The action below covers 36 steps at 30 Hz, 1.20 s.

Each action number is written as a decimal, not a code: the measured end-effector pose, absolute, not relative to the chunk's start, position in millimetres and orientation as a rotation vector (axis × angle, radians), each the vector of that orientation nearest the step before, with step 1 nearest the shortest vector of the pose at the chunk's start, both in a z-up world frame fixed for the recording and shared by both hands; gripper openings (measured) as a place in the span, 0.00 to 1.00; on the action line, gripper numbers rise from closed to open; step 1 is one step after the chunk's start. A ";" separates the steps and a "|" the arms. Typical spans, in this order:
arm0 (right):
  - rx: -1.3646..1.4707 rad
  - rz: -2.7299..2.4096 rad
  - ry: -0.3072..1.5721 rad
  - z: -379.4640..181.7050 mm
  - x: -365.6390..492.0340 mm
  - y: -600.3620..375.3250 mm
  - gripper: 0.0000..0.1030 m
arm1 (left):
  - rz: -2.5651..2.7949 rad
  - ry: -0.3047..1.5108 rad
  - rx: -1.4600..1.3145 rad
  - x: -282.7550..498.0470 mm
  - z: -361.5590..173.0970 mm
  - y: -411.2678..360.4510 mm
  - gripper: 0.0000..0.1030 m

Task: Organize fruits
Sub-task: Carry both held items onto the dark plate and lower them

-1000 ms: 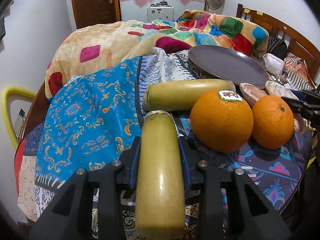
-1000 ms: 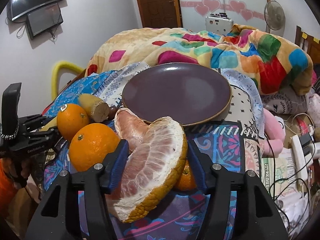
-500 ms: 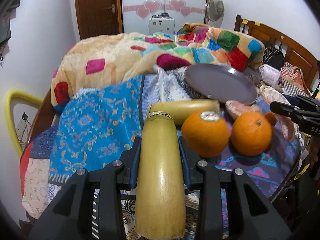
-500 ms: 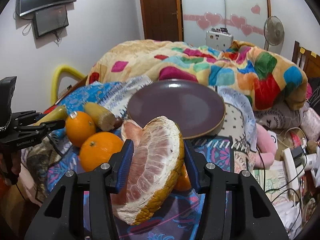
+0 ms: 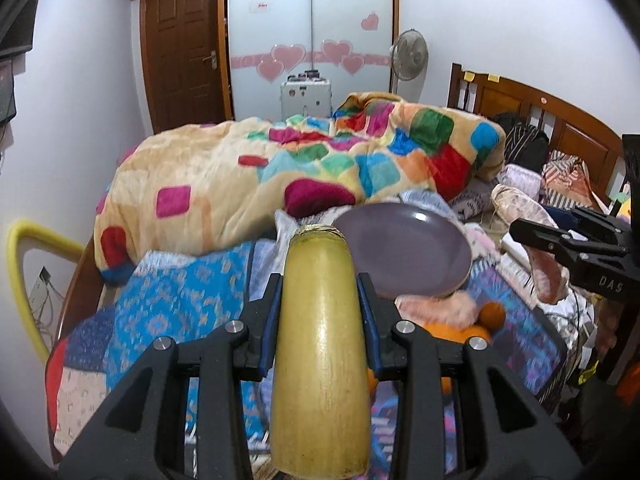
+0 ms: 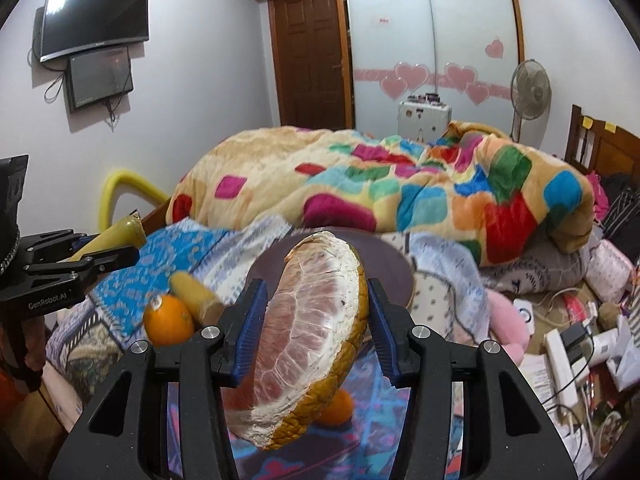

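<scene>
Bedding first: we work over the patterned bedspread (image 5: 176, 292), with the purple plate (image 5: 404, 252) ahead, bare. Our left gripper (image 5: 320, 312) clamps a sugarcane piece (image 5: 320, 340); our right gripper (image 6: 314, 320), jaws just narrowed, pinches a pomelo wedge (image 6: 308, 336). Both look lifted, so carrying to the plate seems next. Only the right view shows the orange (image 6: 168, 320).

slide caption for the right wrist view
Right gripper holds a pomelo wedge above the purple plate on the bed.
</scene>
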State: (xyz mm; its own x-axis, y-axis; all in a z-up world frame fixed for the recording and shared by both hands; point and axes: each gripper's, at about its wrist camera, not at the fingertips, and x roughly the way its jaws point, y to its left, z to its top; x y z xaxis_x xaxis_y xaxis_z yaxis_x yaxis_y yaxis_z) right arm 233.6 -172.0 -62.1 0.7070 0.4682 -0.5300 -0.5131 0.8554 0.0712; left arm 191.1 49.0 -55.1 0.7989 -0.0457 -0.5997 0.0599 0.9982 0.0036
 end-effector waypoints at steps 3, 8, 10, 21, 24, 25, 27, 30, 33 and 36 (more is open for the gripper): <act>-0.077 0.536 0.546 -55.9 242.0 -174.6 0.45 | -0.055 0.628 0.032 203.0 -47.4 41.6 0.34; -0.088 0.515 0.524 -52.3 256.1 -175.9 0.45 | -0.043 0.622 0.053 228.9 -41.5 27.5 0.34; -0.083 0.513 0.525 -53.0 264.5 -176.5 0.45 | -0.042 0.628 0.050 238.4 -42.1 25.8 0.34; -0.105 0.497 0.572 -76.3 312.3 -172.3 0.45 | -0.024 0.682 0.058 299.6 -56.2 14.2 0.34; -0.129 0.493 0.598 -88.2 323.9 -167.9 0.45 | -0.026 0.712 0.054 315.9 -64.5 11.8 0.34; -0.134 0.496 0.612 -93.6 328.6 -166.4 0.45 | -0.027 0.727 0.050 322.5 -68.7 10.8 0.34; -0.143 0.500 0.636 -101.9 335.3 -163.8 0.45 | -0.026 0.754 0.049 332.3 -75.0 10.2 0.34; -0.167 0.507 0.679 -115.3 346.0 -159.2 0.45 | -0.032 0.817 0.053 348.5 -88.9 8.6 0.34; -0.188 0.513 0.720 -126.5 353.9 -155.8 0.45 | -0.040 0.875 0.049 361.5 -100.8 7.9 0.34; -0.202 0.512 0.753 -134.4 359.9 -153.6 0.45 | -0.054 0.939 0.035 373.3 -109.3 8.2 0.34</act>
